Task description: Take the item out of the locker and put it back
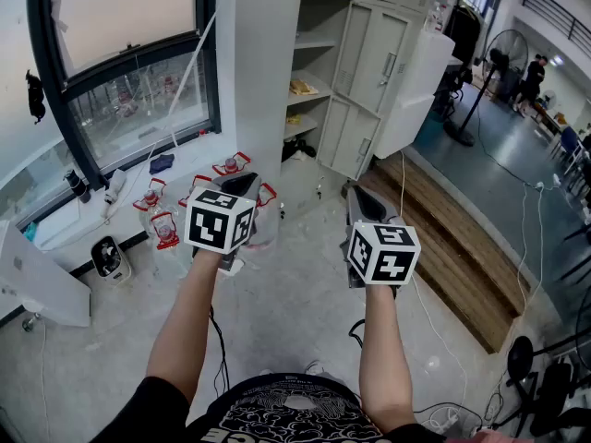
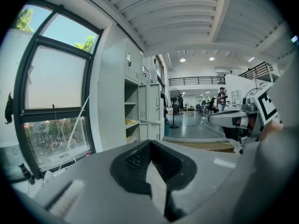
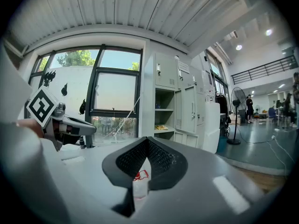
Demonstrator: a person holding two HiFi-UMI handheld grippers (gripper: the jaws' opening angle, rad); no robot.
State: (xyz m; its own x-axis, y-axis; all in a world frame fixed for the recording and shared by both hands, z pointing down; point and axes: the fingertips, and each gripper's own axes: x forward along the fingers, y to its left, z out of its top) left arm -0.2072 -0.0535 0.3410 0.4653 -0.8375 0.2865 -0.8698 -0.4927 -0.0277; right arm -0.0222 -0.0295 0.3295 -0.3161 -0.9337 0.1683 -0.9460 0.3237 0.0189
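Observation:
The grey locker (image 1: 319,72) stands ahead with one bay open, and its white door (image 1: 413,90) is swung out to the right. A flat yellow item (image 1: 302,88) lies on a middle shelf; it also shows as the yellow item (image 2: 130,122) in the left gripper view and the yellow item (image 3: 161,127) in the right gripper view. My left gripper (image 1: 242,185) and right gripper (image 1: 363,195) are held side by side over the floor, well short of the locker. Both the left gripper (image 2: 148,146) and the right gripper (image 3: 147,141) have their jaws together with nothing between them.
Several clear water jugs with red handles (image 1: 166,229) stand on the floor under the window (image 1: 138,100). A low wooden platform (image 1: 452,229) runs along the right. A standing fan (image 1: 503,58) and people are far back right. Cables trail across the floor.

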